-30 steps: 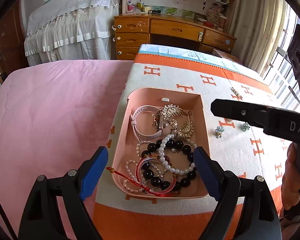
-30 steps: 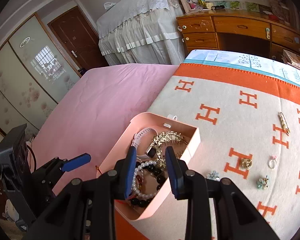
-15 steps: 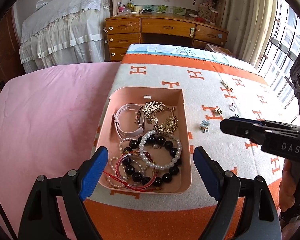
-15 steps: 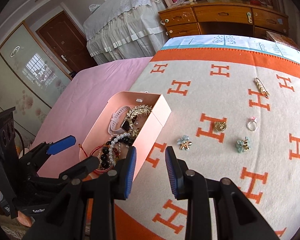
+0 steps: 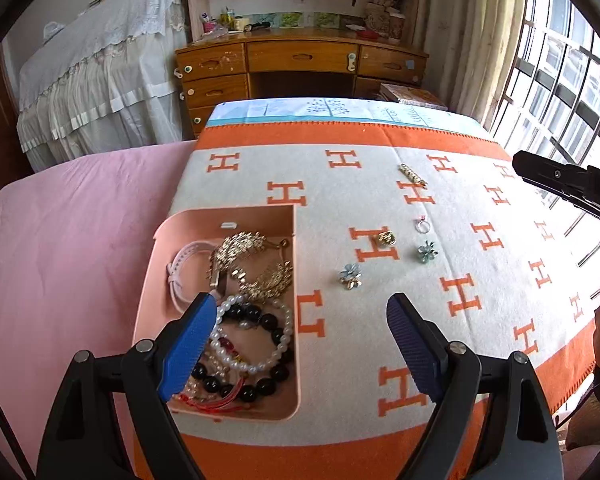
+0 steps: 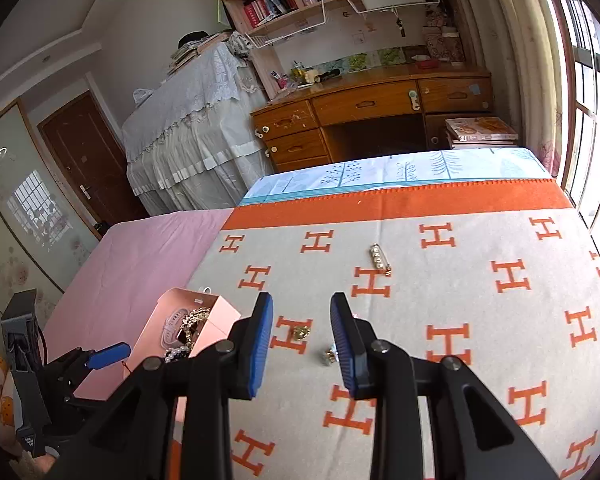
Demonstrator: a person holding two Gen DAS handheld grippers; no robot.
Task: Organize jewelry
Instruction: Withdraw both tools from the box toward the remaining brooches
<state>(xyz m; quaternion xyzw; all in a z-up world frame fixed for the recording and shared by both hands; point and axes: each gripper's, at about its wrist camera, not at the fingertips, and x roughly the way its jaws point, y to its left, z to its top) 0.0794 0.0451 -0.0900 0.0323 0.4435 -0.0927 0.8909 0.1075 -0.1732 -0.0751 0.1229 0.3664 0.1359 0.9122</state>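
right tool (image 6: 301,342): jaws part-open, empty, nearer | gold earring (image 6: 301,333): on blanket (image 6: 480,300), just ahead between its tips | left tool (image 5: 296,344): wide, empty, over pink box (image 5: 156,280) rim.

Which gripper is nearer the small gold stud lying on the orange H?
Right. The right gripper hovers just short of the gold stud, which shows between its fingers; the left gripper hangs back by the pink box.
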